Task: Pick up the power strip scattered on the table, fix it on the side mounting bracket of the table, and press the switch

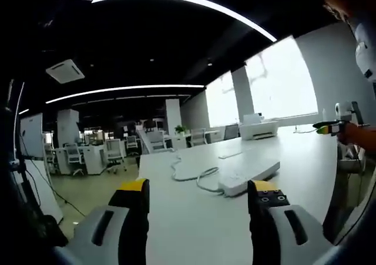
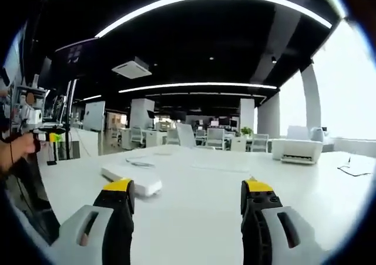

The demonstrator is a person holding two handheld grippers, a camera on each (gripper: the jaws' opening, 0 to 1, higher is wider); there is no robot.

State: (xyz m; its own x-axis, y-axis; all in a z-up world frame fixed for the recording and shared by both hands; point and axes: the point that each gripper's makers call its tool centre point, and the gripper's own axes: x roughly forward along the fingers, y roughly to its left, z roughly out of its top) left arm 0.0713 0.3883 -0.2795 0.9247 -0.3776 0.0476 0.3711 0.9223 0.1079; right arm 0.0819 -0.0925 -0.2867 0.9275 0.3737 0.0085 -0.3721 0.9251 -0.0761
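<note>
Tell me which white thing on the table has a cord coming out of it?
The power strip, the long flat white block lying nearest the tools; its white cable loops across the table. The white printer at the far end shows no cord.

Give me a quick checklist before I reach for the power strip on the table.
1. Power strip lying flat on the table, untouched: ok.
2. Left tongs open and empty: ok.
3. Right tongs open and empty: ok.
4. Path to the strip free: ok in the left gripper view, bare tabletop ahead; its cord loops beside it.
5. Cord free to follow when lifted: cannot tell, far end runs off across the table.
6. Side bracket located: cannot tell, no bracket made out along the table edge.
</note>
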